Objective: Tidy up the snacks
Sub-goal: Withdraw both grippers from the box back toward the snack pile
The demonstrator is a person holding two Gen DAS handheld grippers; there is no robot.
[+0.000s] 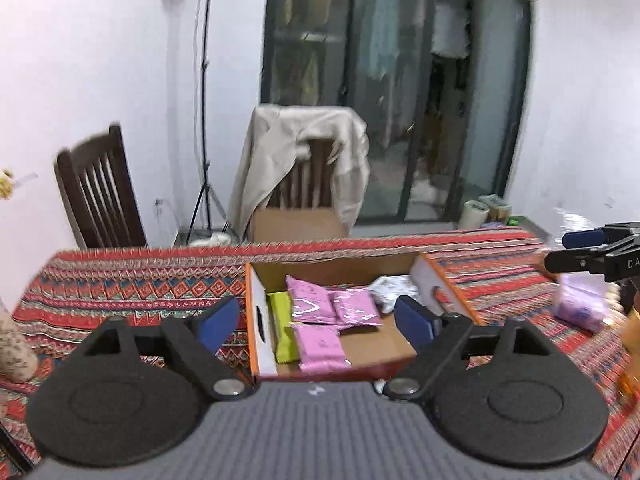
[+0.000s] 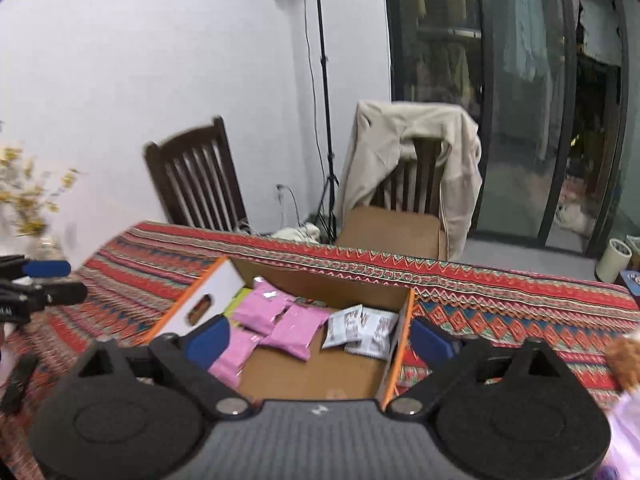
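Observation:
An open cardboard box (image 1: 360, 350) (image 2: 320, 372) sits on the patterned tablecloth. It holds several pink snack packets (image 1: 320, 346) (image 2: 288, 330), a green packet (image 1: 285, 330) at its left wall and white packets (image 1: 390, 290) (image 2: 362, 330) at its right. My left gripper (image 1: 318, 322) is open and empty, held above the box's near edge. My right gripper (image 2: 320, 338) is open and empty, also above the box. The right gripper also shows at the right edge of the left wrist view (image 1: 592, 254), beside a loose lilac packet (image 1: 582, 304) on the cloth.
Two dark wooden chairs (image 1: 100, 196) (image 1: 316, 176) stand behind the table, one draped with a beige jacket and with a cardboard box on its seat. A vase of yellow flowers (image 2: 28, 196) stands at the table's left. A brown furry thing (image 2: 624, 360) lies at the right.

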